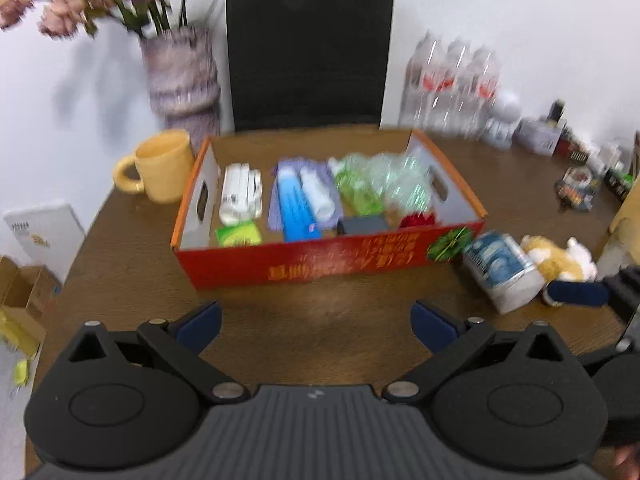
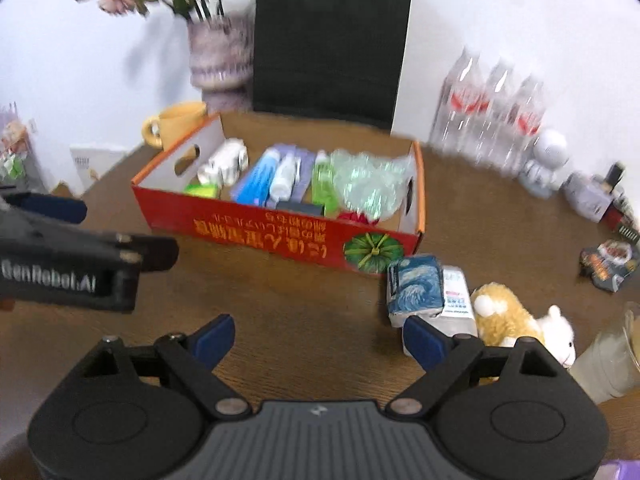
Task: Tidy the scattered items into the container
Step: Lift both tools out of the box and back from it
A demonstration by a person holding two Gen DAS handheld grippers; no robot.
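Note:
A red cardboard box (image 1: 320,266) (image 2: 256,236) stands on the brown table and holds several items: tubes, a white pack, green wrappers, a dark block. A blue-and-white tissue pack (image 1: 502,270) (image 2: 424,294) lies on the table right of the box, with a yellow-and-white plush toy (image 1: 558,260) (image 2: 516,318) beside it. My left gripper (image 1: 316,324) is open and empty above bare table in front of the box. My right gripper (image 2: 318,340) is open and empty, its right fingertip (image 2: 424,342) just in front of the tissue pack.
A yellow mug (image 1: 160,166) and a vase of flowers (image 1: 182,76) stand left of the box. A black bag (image 1: 308,48) stands behind it. Water bottles (image 2: 492,116), a white figure (image 2: 546,162) and small clutter line the right wall. A glass (image 2: 612,356) stands at the right edge.

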